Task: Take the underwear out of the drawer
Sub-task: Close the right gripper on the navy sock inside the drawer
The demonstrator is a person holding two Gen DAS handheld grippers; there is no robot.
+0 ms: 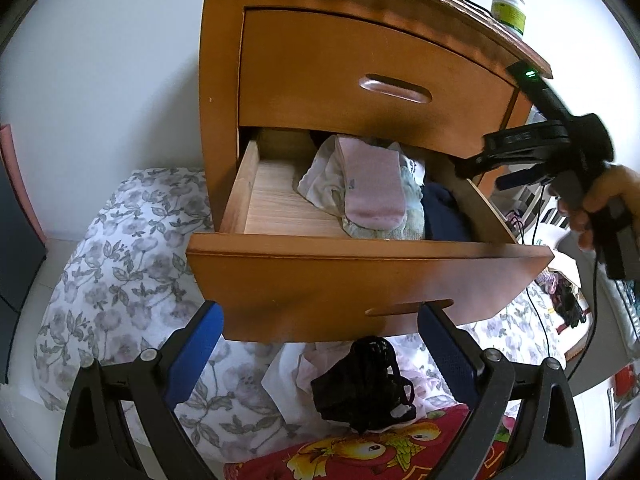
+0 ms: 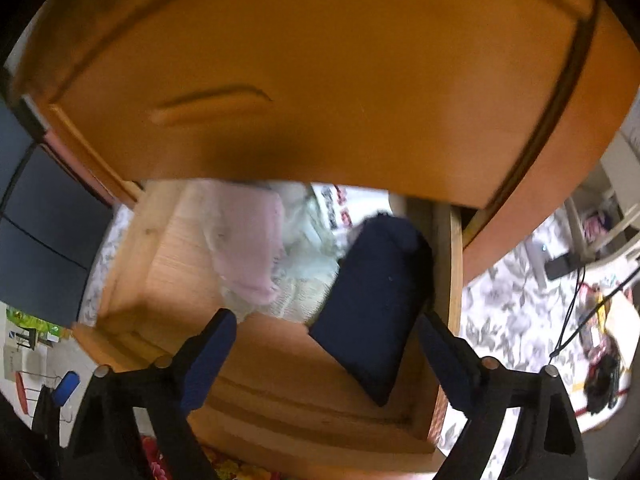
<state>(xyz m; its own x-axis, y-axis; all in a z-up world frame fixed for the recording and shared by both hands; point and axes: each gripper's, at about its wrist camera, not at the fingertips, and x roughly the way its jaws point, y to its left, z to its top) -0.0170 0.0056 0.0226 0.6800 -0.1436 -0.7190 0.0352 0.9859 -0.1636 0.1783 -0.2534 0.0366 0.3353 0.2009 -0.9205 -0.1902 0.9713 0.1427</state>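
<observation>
Navy folded garment (image 2: 374, 300) lies at right end of open drawer (image 2: 276, 364), beside pink (image 2: 248, 240) and pale underwear. My right gripper (image 2: 324, 356) hangs above it, jaws wide, nothing held. Left gripper (image 1: 320, 356) wide too, idle below drawer front. Reach step; next, descend, straddle navy fold, pinch.

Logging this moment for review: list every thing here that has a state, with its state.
Lower drawer: pulled open, clothes inside.
Upper drawer: shut.
Left gripper: open, empty.
Right gripper: open, empty, above the drawer.
Black underwear: out, lying on the bedding.
Bottle: capped, upright.
</observation>
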